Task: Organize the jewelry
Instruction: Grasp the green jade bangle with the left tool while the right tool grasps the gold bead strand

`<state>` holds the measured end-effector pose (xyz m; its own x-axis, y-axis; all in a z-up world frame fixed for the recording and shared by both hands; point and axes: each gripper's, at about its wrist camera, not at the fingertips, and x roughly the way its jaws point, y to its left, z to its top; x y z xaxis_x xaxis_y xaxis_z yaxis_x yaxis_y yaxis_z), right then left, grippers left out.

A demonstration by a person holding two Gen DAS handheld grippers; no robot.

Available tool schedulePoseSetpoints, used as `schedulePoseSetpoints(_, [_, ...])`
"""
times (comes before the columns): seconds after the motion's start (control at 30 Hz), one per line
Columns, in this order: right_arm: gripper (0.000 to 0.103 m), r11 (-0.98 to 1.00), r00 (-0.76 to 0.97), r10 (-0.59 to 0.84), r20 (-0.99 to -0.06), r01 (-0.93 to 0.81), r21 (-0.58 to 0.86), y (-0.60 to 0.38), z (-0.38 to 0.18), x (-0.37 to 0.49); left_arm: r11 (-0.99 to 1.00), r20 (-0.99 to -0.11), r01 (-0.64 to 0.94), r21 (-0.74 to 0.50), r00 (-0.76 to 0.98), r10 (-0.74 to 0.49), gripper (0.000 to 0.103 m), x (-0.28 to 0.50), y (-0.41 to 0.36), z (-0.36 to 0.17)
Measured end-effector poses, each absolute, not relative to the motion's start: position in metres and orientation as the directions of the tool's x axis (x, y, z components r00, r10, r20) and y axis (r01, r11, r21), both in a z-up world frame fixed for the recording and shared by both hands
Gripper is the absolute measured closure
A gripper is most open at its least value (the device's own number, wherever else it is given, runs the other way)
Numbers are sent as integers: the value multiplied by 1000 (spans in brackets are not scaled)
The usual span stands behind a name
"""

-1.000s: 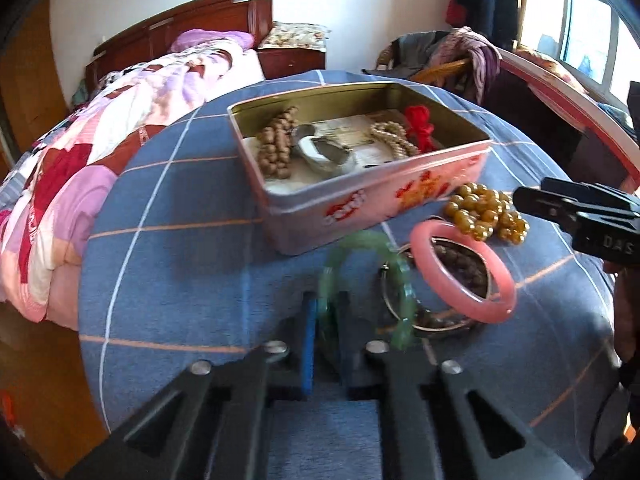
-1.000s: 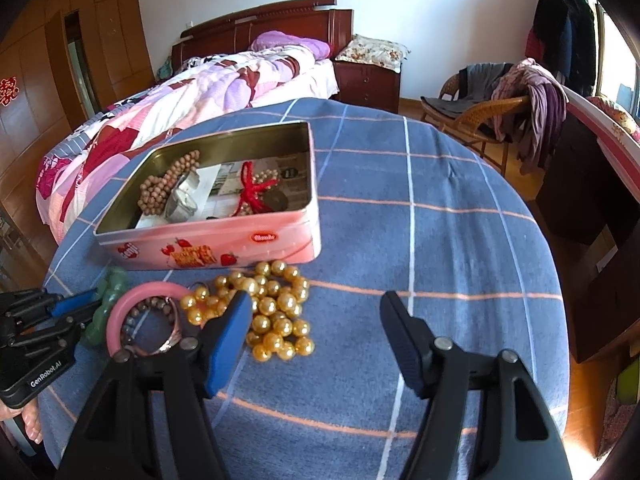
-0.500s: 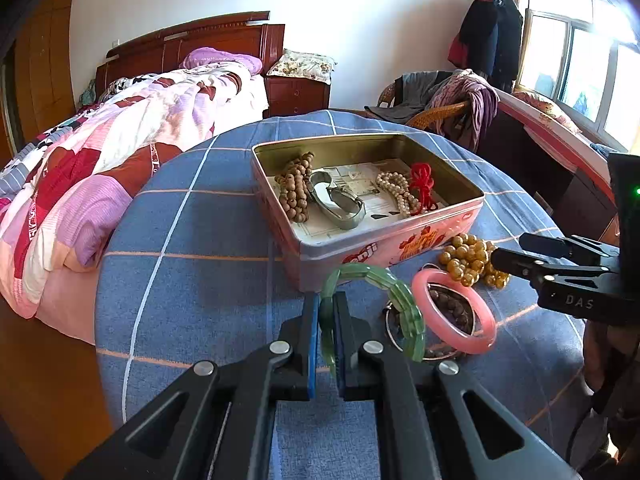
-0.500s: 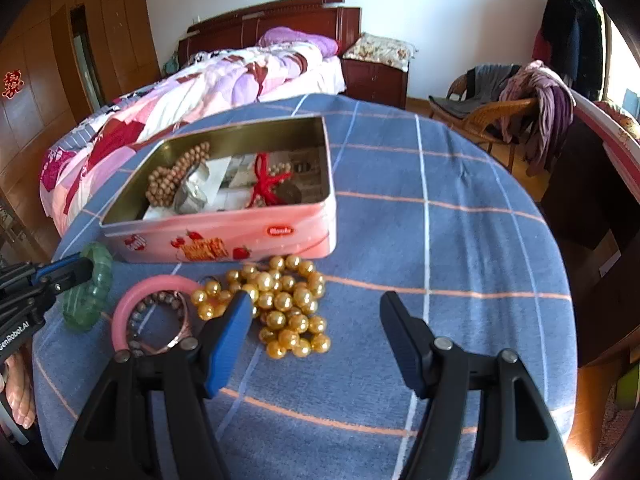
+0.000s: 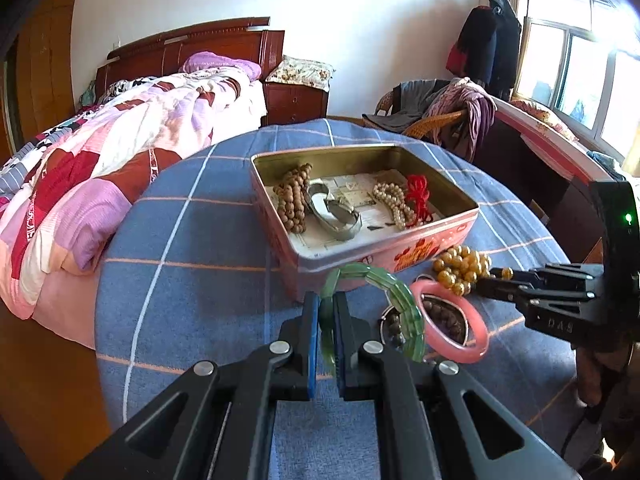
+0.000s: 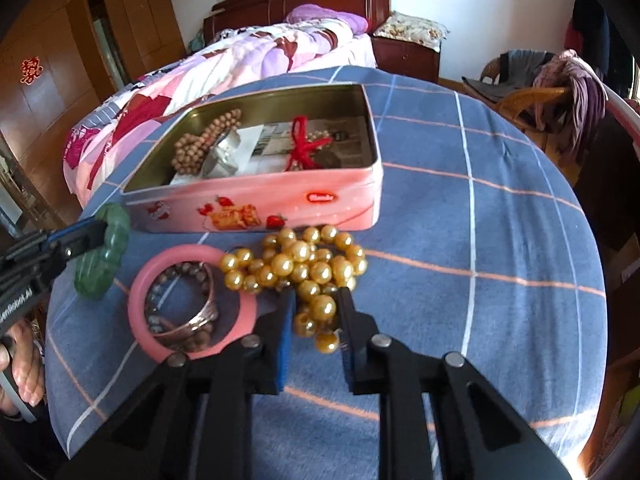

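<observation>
My left gripper (image 5: 326, 320) is shut on a green bangle (image 5: 384, 288) and holds it above the table, just in front of the open pink tin (image 5: 400, 256). The bangle also shows in the right wrist view (image 6: 104, 252). The tin (image 6: 256, 200) holds wooden beads (image 5: 294, 196), a silver cuff (image 5: 332, 212), a pearl strand and a red knot. My right gripper (image 6: 314, 312) has closed around the near end of the gold bead necklace (image 6: 300, 264), its pads against the beads. A pink bangle (image 6: 148, 320) lies on the cloth around darker bracelets (image 6: 184, 320).
The round table (image 6: 460, 240) has a blue checked cloth. A bed (image 5: 100, 152) stands to the left, close to the table edge. A wicker chair with clothes (image 5: 452, 116) is behind on the right. The right gripper shows in the left wrist view (image 5: 496, 286).
My left gripper has lifted the green bangle off the table and pulled back. My right gripper moved forward and closed from wide open onto the gold beads.
</observation>
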<state>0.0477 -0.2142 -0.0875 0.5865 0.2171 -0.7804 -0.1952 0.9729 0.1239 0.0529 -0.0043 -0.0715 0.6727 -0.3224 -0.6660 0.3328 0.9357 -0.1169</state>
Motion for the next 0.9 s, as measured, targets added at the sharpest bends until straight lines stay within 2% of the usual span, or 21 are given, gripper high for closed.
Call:
schedulePoseSetpoints(0.07, [83,974,611,218,-761,-191,126,-216,-81,43,936,-660,331,-118,678,-323,97,52,-3,-68])
schedulePoseSetpoints(0.13, [90,975,642,212,-736,-188,117,-217,-71,37,937,-653,329,-119,685,-324,97,52,-3,-64])
schedulePoseSetpoints(0.6, [90,973,727,218,-651,-213,88,-210,-22,28,935,-601,336,-111,727,-332,97,55,-3,-37])
schedulePoseSetpoints(0.9, [90,975,753,210,-623,-209,77,-211,-10,27,934,-589,340,-112,734,-338,97,57,-4,-32])
